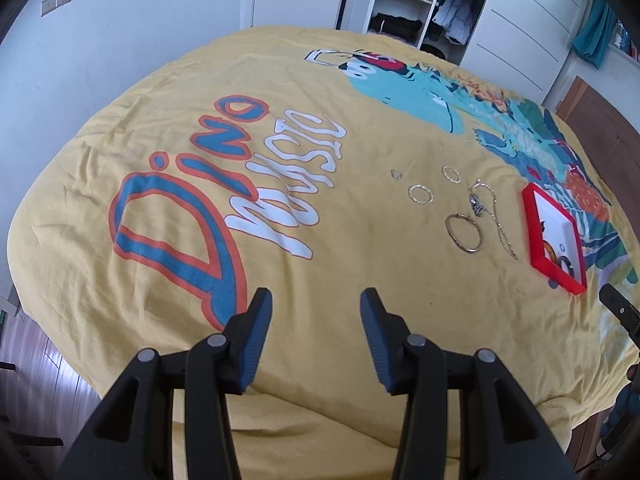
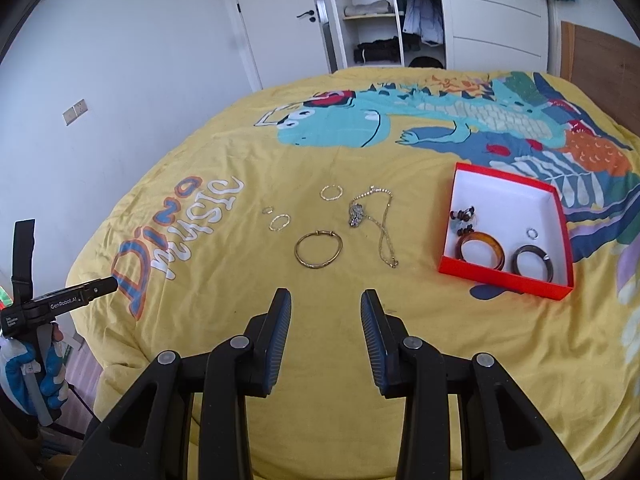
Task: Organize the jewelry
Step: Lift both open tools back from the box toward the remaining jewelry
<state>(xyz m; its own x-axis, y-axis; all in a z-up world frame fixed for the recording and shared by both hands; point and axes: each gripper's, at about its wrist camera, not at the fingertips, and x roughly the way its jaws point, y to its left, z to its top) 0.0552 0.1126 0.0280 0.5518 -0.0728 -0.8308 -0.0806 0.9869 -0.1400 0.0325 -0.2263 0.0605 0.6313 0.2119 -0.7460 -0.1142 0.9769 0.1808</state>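
Observation:
Loose jewelry lies on a yellow bedspread (image 2: 240, 300): a gold bangle (image 2: 319, 251) (image 1: 464, 234), two thin gold hoops (image 2: 331, 192) (image 2: 279, 222), a tiny ring (image 2: 268, 210) and a chain necklace (image 2: 385, 236) with a sparkly pendant (image 2: 356, 214). To the right, a red box (image 2: 504, 277) (image 1: 536, 208) holds an amber bangle (image 2: 480, 250), a dark bangle (image 2: 534, 262), a bead bracelet (image 2: 464, 216) and a small ring (image 2: 532, 233). My right gripper (image 2: 326, 300) hangs open and empty just short of the gold bangle. My left gripper (image 1: 316, 304) is open and empty, left of the jewelry.
The bedspread bears a dinosaur print (image 2: 360, 124) and "Dino music" lettering (image 1: 192, 208). Beyond the bed stand a white door (image 2: 276, 20) and an open wardrobe (image 2: 380, 12). A gloved hand (image 2: 24, 364) holds the left gripper's handle off the bed's left edge. Wooden floor (image 1: 44, 376) lies beside the bed.

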